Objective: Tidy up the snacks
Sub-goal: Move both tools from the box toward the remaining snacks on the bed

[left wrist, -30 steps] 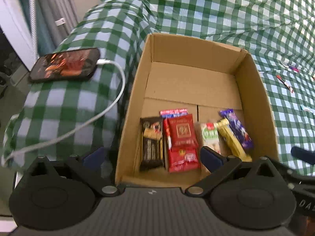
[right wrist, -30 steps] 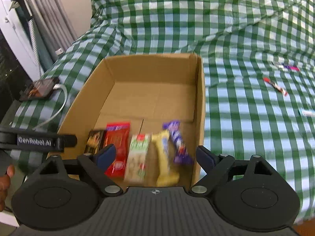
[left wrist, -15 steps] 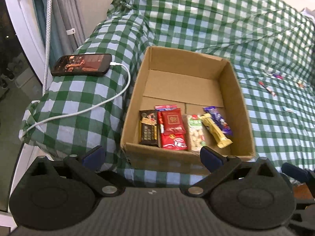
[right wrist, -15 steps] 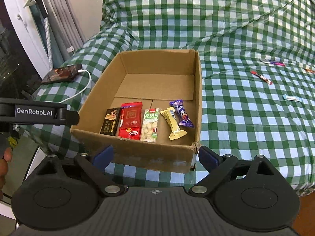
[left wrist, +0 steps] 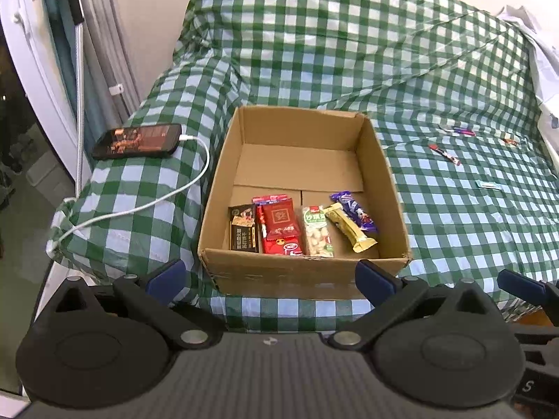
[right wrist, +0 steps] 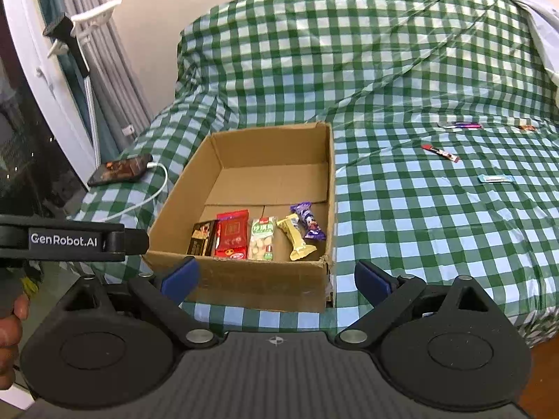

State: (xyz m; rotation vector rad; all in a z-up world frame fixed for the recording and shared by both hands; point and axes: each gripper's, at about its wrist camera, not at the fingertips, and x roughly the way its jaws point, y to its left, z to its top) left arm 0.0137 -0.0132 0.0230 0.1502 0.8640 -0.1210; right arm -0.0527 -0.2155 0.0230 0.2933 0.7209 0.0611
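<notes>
An open cardboard box [left wrist: 386,174] [right wrist: 241,279] sits at the near edge of the green checked bed. In it lie side by side a dark chocolate bar [left wrist: 243,228] [right wrist: 201,238], red packets [left wrist: 279,225] [right wrist: 231,234], a green nut packet [left wrist: 316,230] [right wrist: 261,238], a yellow bar [left wrist: 349,227] [right wrist: 295,238] and a purple bar [left wrist: 354,211] [right wrist: 309,221]. My left gripper [left wrist: 270,276] and right gripper [right wrist: 276,276] are both open and empty, held back in front of the box's near wall.
A phone [left wrist: 138,140] [right wrist: 120,170] on a white charging cable [left wrist: 139,206] lies left of the box. Small snack sticks [left wrist: 445,153] [right wrist: 440,152] and a light blue packet [right wrist: 495,178] lie scattered on the bed [right wrist: 419,209] at right. Curtains and a white frame stand at left.
Both grippers have pulled back and up from over the box. The purple and yellow bars, blurred a second ago, now lie still in the box.
</notes>
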